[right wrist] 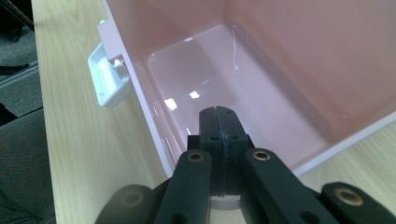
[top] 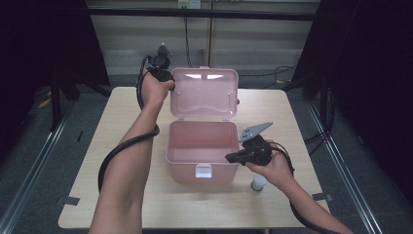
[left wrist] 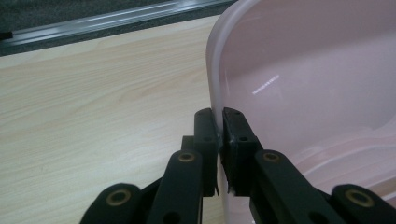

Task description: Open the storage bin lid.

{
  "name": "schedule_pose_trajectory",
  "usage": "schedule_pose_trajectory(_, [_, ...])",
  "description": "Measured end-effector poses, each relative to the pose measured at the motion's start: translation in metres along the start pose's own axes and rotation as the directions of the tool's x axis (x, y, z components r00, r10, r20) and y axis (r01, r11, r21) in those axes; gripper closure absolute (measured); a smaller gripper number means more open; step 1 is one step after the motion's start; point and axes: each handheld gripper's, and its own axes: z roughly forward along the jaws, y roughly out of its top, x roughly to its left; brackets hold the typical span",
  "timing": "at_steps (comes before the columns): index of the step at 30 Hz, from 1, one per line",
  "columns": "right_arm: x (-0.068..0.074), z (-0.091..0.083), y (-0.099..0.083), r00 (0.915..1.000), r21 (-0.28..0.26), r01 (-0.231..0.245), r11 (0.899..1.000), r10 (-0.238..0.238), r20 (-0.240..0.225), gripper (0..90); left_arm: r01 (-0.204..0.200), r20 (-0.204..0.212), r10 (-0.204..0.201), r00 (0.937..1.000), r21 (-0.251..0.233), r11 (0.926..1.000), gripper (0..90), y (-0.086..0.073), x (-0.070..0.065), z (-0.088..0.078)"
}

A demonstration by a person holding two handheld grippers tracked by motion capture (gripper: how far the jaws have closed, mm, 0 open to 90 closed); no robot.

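A pink plastic box (top: pixel 182 168) stands open in the middle of the table, with its lid (top: pixel 204 95) raised upright at the back. My left gripper (top: pixel 171 84) is shut on the lid's left edge; in the left gripper view its pads (left wrist: pixel 205 128) pinch the lid's thin rim (left wrist: pixel 212 70). Over the box's front right corner my right gripper (top: pixel 230 157) is shut with nothing in it. In the right gripper view those jaws (right wrist: pixel 218 121) point down into the empty box past its rim (right wrist: pixel 140 93).
A white latch (top: pixel 203 171) hangs on the box's front wall, also the white latch (right wrist: pixel 109 79) in the right gripper view. A small white bottle (top: pixel 258 183) stands on the wooden table (top: pixel 122 195) under my right hand. Metal rails run along both sides of the table.
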Motion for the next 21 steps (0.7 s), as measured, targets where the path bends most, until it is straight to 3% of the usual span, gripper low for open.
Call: schedule_pose_trajectory(21, [-0.001, 0.000, -0.001, 0.9999, -0.012, -0.005, 1.000, 0.005, -0.012, 90.0, 0.021, 0.003, -0.021, 0.9998, -0.006, 0.9998, 84.5, -0.001, 0.006, 0.016])
